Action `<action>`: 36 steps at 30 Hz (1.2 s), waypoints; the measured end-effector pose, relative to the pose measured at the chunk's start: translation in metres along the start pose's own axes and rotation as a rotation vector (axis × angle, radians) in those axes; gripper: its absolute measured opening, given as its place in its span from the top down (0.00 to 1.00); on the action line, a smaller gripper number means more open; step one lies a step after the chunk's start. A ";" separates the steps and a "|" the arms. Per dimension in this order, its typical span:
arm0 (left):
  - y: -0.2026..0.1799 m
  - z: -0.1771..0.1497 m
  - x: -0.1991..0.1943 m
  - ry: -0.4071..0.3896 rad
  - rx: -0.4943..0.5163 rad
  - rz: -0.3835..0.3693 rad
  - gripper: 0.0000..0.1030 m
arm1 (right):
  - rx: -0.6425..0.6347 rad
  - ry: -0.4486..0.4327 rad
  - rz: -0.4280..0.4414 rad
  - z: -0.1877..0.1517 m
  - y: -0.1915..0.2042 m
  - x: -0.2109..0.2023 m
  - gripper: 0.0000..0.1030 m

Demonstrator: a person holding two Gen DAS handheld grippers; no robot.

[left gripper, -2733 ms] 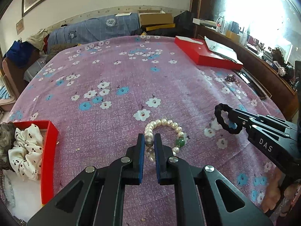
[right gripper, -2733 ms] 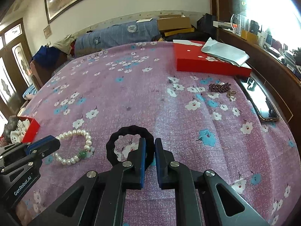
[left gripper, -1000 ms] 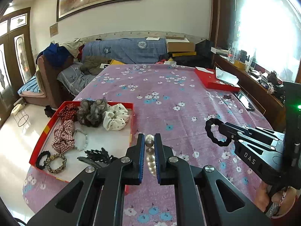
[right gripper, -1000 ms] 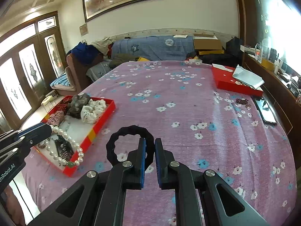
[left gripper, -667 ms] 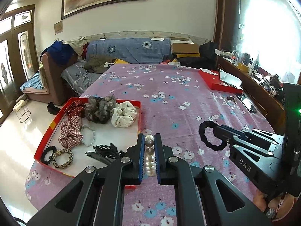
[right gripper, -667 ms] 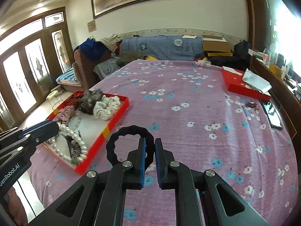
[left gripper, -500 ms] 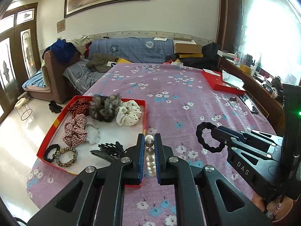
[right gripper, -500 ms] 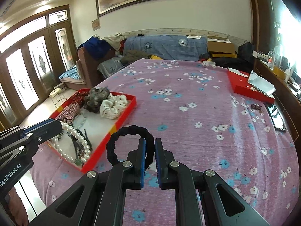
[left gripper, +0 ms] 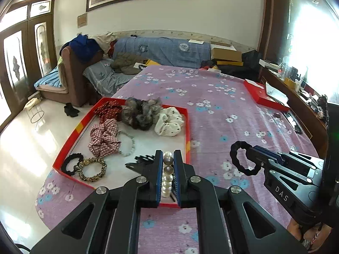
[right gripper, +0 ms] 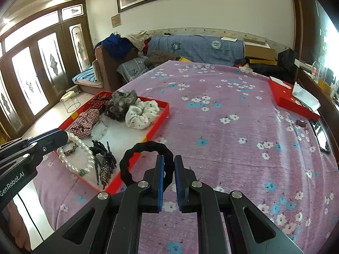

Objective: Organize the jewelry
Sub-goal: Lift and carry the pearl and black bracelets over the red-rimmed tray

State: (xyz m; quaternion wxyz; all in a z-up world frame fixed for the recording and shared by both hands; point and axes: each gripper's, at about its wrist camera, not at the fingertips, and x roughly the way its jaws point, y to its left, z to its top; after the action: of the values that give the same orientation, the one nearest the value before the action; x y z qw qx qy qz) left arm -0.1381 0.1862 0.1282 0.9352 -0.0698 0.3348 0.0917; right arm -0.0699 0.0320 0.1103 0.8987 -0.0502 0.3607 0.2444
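While floral purple bedspread (left gripper: 222,97) is carrying red tray (left gripper: 187,127) near its left edge, tray is holding scrunchies (white one (left gripper: 168,121) at far corner). Left gripper (left gripper: 168,162) is clamping pearl bracelet (right gripper: 77,154), strand hanging above tray. Right gripper (right gripper: 168,165) is pinching black hair tie (right gripper: 144,160), suspended over bedspread beside tray.

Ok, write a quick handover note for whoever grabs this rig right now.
Left claw: shut on the pearl bracelet, which hangs above the red tray's near end.
Right claw: shut on the black hair tie, held over the purple cloth beside the tray.
Done: scrunchies, bead bracelets and a black hair claw clip already lie in the tray.
Left: lower both items into the tray and release; small dark trinkets remain at the far right.
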 end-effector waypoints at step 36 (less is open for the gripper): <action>0.081 0.004 0.030 0.069 -0.105 -0.072 0.91 | -0.048 0.106 0.106 0.032 0.071 0.071 0.89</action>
State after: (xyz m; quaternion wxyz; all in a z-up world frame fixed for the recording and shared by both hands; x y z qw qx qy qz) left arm -0.1310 0.2693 0.1065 0.9208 -0.1339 0.3589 0.0731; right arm -0.0397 0.1308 0.0919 0.8627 -0.0654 0.4038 0.2974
